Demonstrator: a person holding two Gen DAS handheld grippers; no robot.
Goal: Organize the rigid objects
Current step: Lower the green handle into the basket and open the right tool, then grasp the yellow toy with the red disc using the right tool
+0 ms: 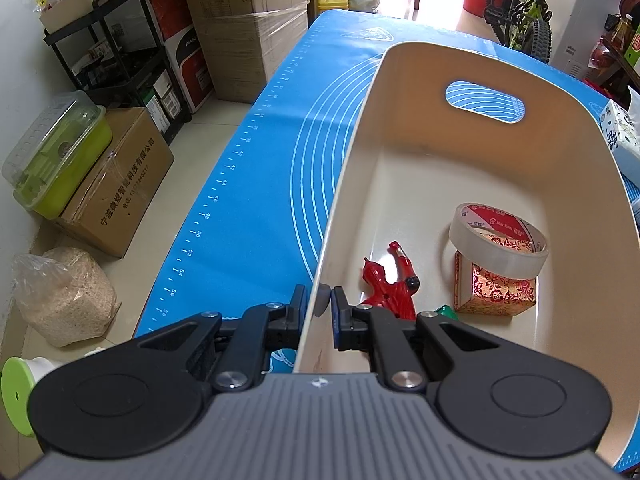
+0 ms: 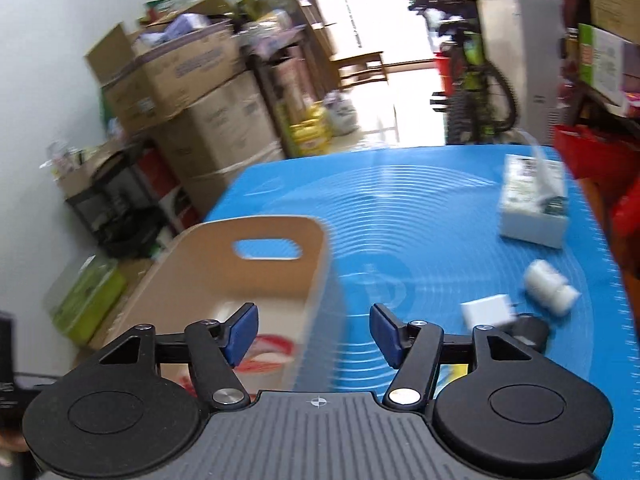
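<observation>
A cream plastic basket [image 1: 348, 168] with a handle slot stands on the blue mat [image 1: 248, 184]. My left gripper [image 1: 319, 304] is shut on the basket's left wall near its front corner. Inside lie a red toy figure [image 1: 390, 288], a roll of clear tape [image 1: 498, 236] resting on a red-and-gold box [image 1: 500, 292], and a green item partly hidden. My right gripper [image 2: 314, 336] is open and empty, above the basket's right wall [image 2: 316, 280]. On the mat to its right lie a white charger [image 2: 486, 310], a white bottle [image 2: 550, 292] and a dark object [image 2: 530, 332].
A white tissue box [image 2: 534, 200] stands on the mat's far right and also shows in the left wrist view [image 1: 620, 136]. Cardboard boxes [image 1: 116, 184], a black shelf [image 1: 116, 52] and a sack [image 1: 68, 296] line the floor left of the table. A bicycle [image 1: 524, 8] stands behind.
</observation>
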